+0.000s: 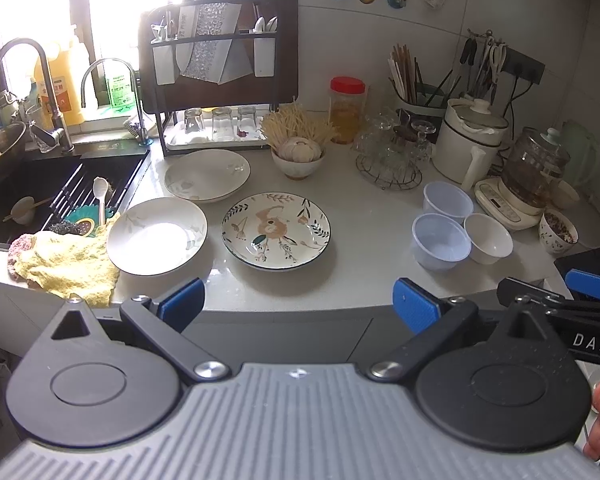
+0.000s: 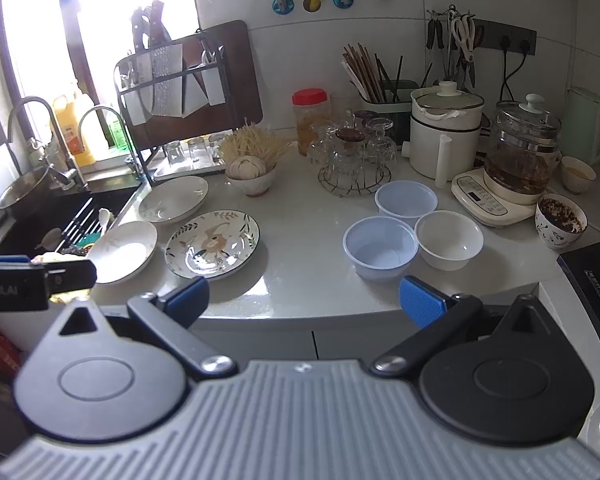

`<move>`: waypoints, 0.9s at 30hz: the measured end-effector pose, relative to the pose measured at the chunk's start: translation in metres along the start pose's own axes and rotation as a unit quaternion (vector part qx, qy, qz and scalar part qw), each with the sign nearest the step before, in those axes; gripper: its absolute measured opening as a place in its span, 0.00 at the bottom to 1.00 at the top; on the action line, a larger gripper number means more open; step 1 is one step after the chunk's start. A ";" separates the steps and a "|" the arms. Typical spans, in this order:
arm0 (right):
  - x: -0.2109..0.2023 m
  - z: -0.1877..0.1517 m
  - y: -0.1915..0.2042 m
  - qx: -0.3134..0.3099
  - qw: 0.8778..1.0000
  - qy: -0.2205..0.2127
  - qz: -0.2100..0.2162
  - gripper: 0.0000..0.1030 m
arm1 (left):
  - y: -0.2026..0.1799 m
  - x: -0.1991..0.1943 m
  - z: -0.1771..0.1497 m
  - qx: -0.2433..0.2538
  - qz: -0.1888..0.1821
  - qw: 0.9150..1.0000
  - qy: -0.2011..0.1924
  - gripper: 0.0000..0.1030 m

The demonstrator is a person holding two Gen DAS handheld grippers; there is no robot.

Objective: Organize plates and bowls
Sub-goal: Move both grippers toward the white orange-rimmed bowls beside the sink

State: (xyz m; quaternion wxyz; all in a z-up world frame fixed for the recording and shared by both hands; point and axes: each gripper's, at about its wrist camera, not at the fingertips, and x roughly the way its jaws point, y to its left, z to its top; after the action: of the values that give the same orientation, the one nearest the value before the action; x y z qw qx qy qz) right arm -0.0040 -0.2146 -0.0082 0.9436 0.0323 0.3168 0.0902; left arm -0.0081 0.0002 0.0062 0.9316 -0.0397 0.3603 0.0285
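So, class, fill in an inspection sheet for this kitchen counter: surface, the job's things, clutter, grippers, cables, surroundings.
Surface: pale glossy countertop, glare patches near the front edge.
Job's things: flower-patterned plate; two white shallow plates, all lying apart; two translucent plastic bowls and a white ceramic bowl, clustered close together.
Clutter: yellow cloth at the sink edge; bowl of garlic; red-lidded jar; glass cups on a wire stand.
Grippers: left gripper open, empty; right gripper open, empty; both short of the counter's edge.
Cables: black cords from the wall socket.
Surroundings: black sink, dish rack, glass kettle.
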 end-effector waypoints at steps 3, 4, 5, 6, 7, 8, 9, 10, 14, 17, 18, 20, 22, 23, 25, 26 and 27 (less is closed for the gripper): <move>-0.001 -0.001 0.000 -0.003 1.000 -0.003 -0.002 1.00 | -0.001 -0.001 -0.003 -0.003 0.001 1.000 -0.001 0.99; -0.002 -0.002 0.000 -0.004 1.000 -0.003 -0.001 1.00 | -0.001 -0.001 -0.005 -0.004 0.001 1.000 0.000 0.99; -0.002 -0.002 0.001 -0.005 1.000 -0.002 0.000 1.00 | -0.001 -0.001 -0.006 -0.007 0.002 1.000 0.000 0.99; -0.002 -0.002 0.000 -0.005 1.000 -0.001 0.001 1.00 | -0.001 -0.001 -0.008 -0.009 0.002 1.000 0.001 0.99; -0.003 -0.003 0.000 -0.006 1.000 -0.001 0.002 1.00 | -0.001 -0.002 -0.010 -0.010 0.001 1.000 0.001 0.99; -0.003 -0.004 -0.001 -0.006 1.000 0.000 0.003 1.00 | -0.002 -0.003 -0.011 -0.011 0.000 1.000 0.001 0.99; -0.003 -0.004 -0.001 -0.005 1.000 0.002 0.004 1.00 | -0.002 -0.003 -0.013 -0.011 0.000 1.000 0.001 0.99; -0.003 -0.004 -0.002 -0.004 1.000 0.003 0.004 1.00 | -0.003 -0.003 -0.014 -0.010 0.000 1.000 0.002 0.99; -0.002 -0.003 -0.003 -0.001 1.000 0.004 0.006 1.00 | -0.005 0.000 -0.014 -0.015 -0.002 1.000 0.010 0.99; -0.003 -0.003 -0.003 -0.002 1.000 0.000 0.007 1.00 | -0.006 0.000 -0.014 -0.016 -0.004 1.000 0.009 0.99; -0.003 -0.004 -0.003 -0.001 1.000 0.001 0.008 1.00 | -0.007 0.000 -0.014 -0.013 -0.002 1.000 0.010 0.99; -0.004 -0.005 -0.003 0.001 1.000 0.002 0.008 1.00 | -0.008 -0.001 -0.015 -0.009 -0.002 1.000 0.009 0.99; -0.004 -0.006 -0.003 0.003 1.000 0.001 0.007 1.00 | -0.008 -0.001 -0.016 -0.006 -0.003 1.000 0.008 0.99; -0.005 -0.006 -0.002 0.003 1.000 0.001 0.007 1.00 | -0.008 -0.002 -0.016 -0.005 -0.002 1.000 0.008 0.99; -0.005 -0.006 -0.003 0.003 1.000 0.003 0.008 1.00 | -0.008 -0.002 -0.016 -0.005 -0.002 1.000 0.008 0.99; -0.005 -0.007 -0.003 0.004 1.000 0.003 0.009 1.00 | -0.008 -0.002 -0.017 -0.005 -0.003 1.000 0.009 0.99; -0.005 -0.007 -0.003 0.005 1.000 0.004 0.008 1.00 | -0.007 -0.001 -0.017 -0.005 -0.003 1.000 0.009 0.99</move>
State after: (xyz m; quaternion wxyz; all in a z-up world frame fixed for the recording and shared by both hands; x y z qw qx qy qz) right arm -0.0117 -0.2181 -0.0112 0.9415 0.0393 0.3205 0.0966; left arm -0.0201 -0.0084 -0.0051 0.9280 -0.0456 0.3687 0.0271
